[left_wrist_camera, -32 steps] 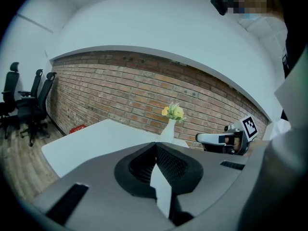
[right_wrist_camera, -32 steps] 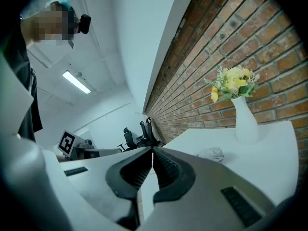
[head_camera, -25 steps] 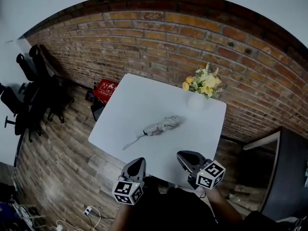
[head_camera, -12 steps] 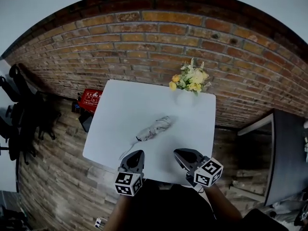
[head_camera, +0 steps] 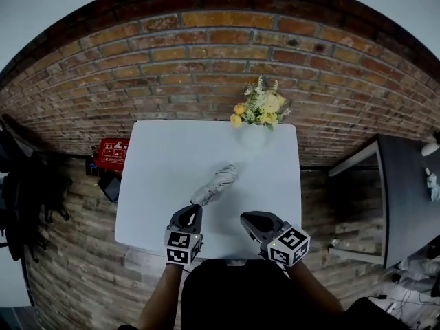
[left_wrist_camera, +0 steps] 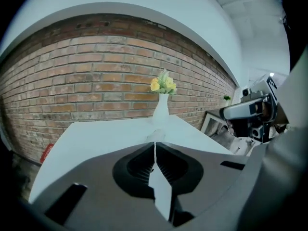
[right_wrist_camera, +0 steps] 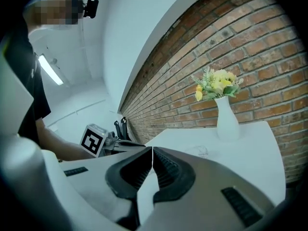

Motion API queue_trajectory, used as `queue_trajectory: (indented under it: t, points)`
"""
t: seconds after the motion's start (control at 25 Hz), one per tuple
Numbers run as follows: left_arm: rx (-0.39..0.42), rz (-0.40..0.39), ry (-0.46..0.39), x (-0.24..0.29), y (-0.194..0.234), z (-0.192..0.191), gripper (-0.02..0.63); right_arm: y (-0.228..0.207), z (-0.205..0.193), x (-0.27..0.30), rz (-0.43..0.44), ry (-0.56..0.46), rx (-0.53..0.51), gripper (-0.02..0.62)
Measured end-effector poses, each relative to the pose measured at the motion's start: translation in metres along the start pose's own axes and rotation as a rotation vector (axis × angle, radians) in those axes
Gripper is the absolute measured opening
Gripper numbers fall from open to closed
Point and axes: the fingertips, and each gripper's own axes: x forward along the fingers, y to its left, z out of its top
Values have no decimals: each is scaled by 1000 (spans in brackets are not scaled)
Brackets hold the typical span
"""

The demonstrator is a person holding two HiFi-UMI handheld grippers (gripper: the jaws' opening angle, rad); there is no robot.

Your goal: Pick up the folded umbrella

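Two claws are over the near edge of the table (head_camera: 155, 163), both w/ jaws closed together and nothing between them (each claw's own view shows the pads meeting edge to edge). The left claw (head_camera: 193, 210) is pitched down toward the table top, tips just beside the near end of the folded umbrella (head_camera: 216, 183); can't tell if touching. The right claw (head_camera: 245, 219) sits to the right, nearer level, tips angled inward, apart from the umbrella. The left forearm (head_camera: 158, 298) and right forearm (head_camera: 313, 295) rise from the bottom of the head view.

The umbrella is pale grey and lies flat approx. mid-table on a diagonal, far end toward the vase (head_camera: 253, 137). The vase is white, w/ yellow & white flowers (head_camera: 258, 105), at the far table edge by the brick wall (head_camera: 206, 53), well apart from the umbrella. Only bare table top separates the right claw from the umbrella.

Off-table:
- red box (head_camera: 112, 152) on the floor at left
- black chairs (head_camera: 24, 184) further left
- dark desk (head_camera: 411, 184) at right
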Motion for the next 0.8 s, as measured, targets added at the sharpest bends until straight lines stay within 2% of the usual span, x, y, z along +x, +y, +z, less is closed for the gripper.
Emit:
queue_trajectory:
  t: [0.2, 0.48, 0.68, 0.8]
  points:
    - [69, -69, 55, 33, 7, -3, 23, 1, -8, 1, -62, 7, 23, 23]
    - [177, -168, 135, 83, 1, -9, 140, -5, -18, -7, -167, 1, 71, 23]
    - [226, -227, 199, 117, -6, -11, 260, -9, -26, -14, -218, -3, 101, 23]
    - [241, -253, 223, 134, -11, -10, 306, -12, -29, -17, -242, -5, 112, 23]
